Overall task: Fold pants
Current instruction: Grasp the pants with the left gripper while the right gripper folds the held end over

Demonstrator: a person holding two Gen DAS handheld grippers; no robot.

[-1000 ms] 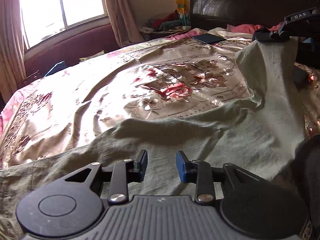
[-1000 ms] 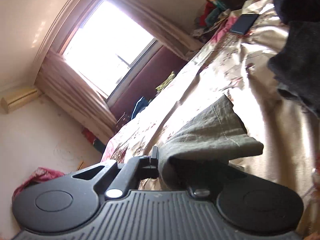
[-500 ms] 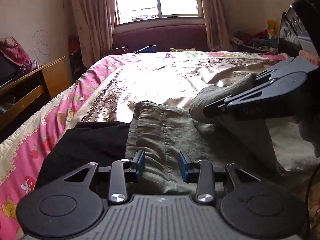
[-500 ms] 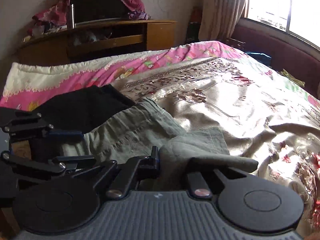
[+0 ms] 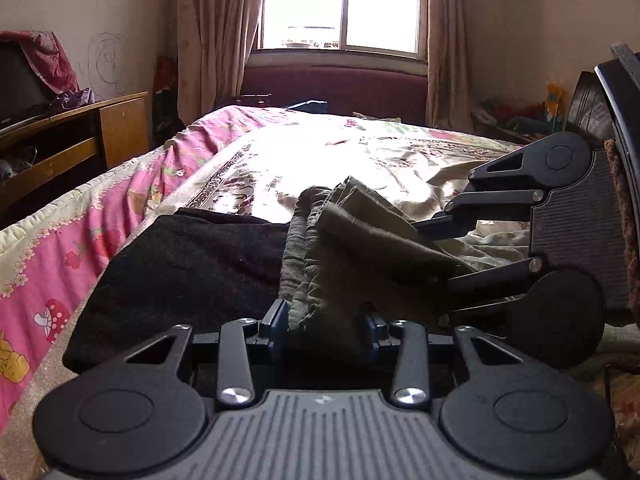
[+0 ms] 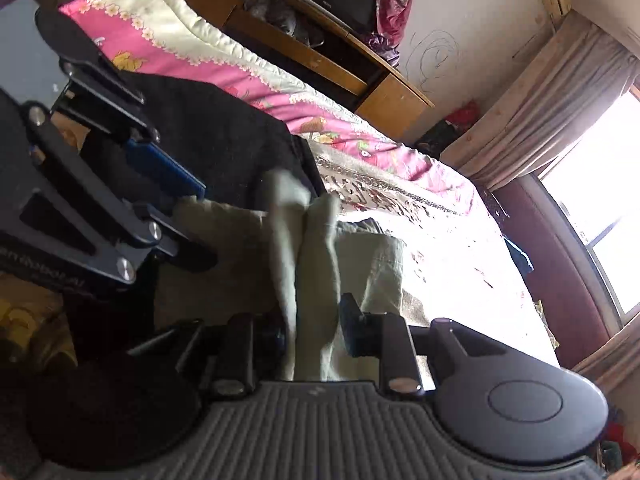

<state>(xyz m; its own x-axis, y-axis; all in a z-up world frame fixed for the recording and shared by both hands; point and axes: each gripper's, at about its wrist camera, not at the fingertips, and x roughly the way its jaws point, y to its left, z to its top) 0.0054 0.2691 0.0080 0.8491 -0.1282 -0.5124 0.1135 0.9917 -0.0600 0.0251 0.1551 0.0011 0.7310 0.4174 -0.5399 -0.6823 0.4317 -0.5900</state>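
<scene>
Olive-green pants (image 5: pixel 352 248) lie bunched on the bed beside a black garment (image 5: pixel 192 264). My left gripper (image 5: pixel 326 326) is open, its blue-padded jaws standing either side of the pants' near edge. My right gripper (image 6: pixel 316 334) has folds of the pants (image 6: pixel 316 264) between its jaws, which stand a little apart with a visible gap, so it looks open. In the left wrist view the right gripper comes in from the right over the pants. In the right wrist view the left gripper's blue pad (image 6: pixel 164 168) sits at the left over the black garment (image 6: pixel 224 132).
The bed has a floral beige cover (image 5: pixel 360 160) and a pink sheet edge (image 5: pixel 80 240). A wooden cabinet (image 5: pixel 80 140) with a TV stands left of the bed. A window (image 5: pixel 340 4) with curtains is beyond the bed's far end.
The right gripper has brought the pants' end over to the left gripper and its jaws have loosened. The left gripper has moved down so the pants' edge lies between its open jaws.
</scene>
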